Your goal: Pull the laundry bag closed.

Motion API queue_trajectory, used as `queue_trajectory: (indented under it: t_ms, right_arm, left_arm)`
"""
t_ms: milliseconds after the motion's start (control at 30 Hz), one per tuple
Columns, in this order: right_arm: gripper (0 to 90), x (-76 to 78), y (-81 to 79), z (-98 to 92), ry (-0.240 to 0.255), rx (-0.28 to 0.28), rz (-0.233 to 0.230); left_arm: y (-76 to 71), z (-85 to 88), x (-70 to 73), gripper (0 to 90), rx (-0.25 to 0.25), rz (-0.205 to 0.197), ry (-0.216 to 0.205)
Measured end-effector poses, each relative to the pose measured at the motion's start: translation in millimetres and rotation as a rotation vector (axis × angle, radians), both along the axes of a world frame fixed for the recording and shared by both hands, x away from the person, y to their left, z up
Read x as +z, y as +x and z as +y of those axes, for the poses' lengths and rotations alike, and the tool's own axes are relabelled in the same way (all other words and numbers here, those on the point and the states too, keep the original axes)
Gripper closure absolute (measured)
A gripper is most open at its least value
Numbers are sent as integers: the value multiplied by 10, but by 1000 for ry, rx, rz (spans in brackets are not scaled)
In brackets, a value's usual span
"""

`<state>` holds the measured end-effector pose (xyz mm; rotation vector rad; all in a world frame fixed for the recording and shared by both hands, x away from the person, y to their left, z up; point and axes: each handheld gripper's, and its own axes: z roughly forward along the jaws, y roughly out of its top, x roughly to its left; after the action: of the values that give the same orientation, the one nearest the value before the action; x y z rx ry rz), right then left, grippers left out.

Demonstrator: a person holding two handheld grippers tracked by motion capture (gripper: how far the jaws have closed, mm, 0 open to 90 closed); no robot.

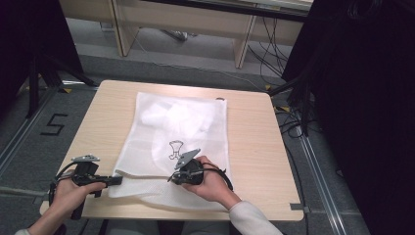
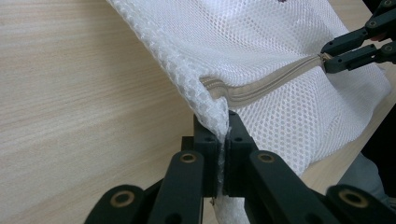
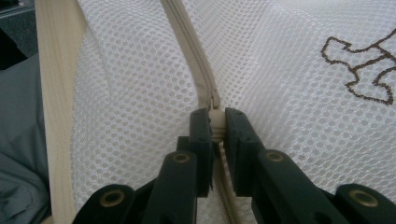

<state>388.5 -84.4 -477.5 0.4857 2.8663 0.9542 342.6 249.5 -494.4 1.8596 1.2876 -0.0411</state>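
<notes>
From above I see the white mesh laundry bag flat on the table. My left gripper clamps its corner; my right gripper pinches the zipper pull.

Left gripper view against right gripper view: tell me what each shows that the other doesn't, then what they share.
Left gripper view alone: the left gripper shut on the mesh bag's corner, and farther off the right gripper at the zipper.

Right gripper view alone: the zipper pull pinched between the right gripper's jaws, a brown embroidered figure, and a grey garment past the table edge.

Both: white mesh, beige zipper, wooden table.
</notes>
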Motion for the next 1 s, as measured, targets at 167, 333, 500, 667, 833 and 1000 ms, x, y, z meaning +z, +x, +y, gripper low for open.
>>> queue_trajectory:
  t_ms: [167,333,500,667,833,1000]
  right_arm:
    - [828,4,-1,0,0,-1,0]
    - [828,10,-7,-1,-7,-5,-1]
    - [828,4,-6,-37,-6,-11,0]
    - [828,6,-3,-55,-5,-11,1]
    - [828,7,-6,-85,-11,-16,3]
    - [828,10,-4,-108,-3,-18,4]
  left_arm:
    - [0,1,0,860,0,1,-1]
    - [0,3,0,860,2,1,1]
    - [-1,2,0,860,2,2,-2]
    - [-2,0,2,861,3,1,-1]
    - [0,3,-1,861,2,1,-4]
    - [-1,1,0,860,3,0,-4]
